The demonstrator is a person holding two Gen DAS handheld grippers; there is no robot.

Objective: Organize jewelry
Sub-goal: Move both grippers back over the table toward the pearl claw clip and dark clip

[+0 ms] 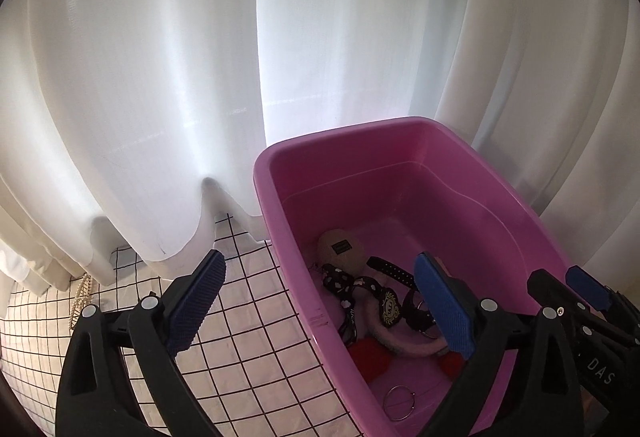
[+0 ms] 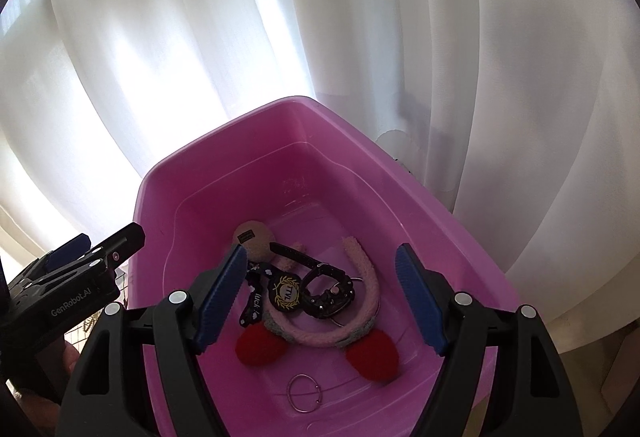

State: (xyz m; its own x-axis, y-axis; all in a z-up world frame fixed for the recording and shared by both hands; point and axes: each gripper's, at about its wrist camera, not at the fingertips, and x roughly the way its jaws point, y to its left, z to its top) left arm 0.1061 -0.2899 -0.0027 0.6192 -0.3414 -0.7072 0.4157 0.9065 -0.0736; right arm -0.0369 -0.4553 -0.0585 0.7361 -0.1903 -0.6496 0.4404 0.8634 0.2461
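Observation:
A pink plastic tub holds the jewelry: a fluffy pink headband with red pompoms, a black watch, a black patterned strap, a beige round pouch and a thin metal hoop. My left gripper is open and empty, straddling the tub's left wall. My right gripper is open and empty above the tub's contents. A pearl strand lies on the cloth far left.
The tub stands on a white cloth with a black grid. White curtains hang close behind it. The right gripper's body shows in the left wrist view; the left one shows in the right wrist view.

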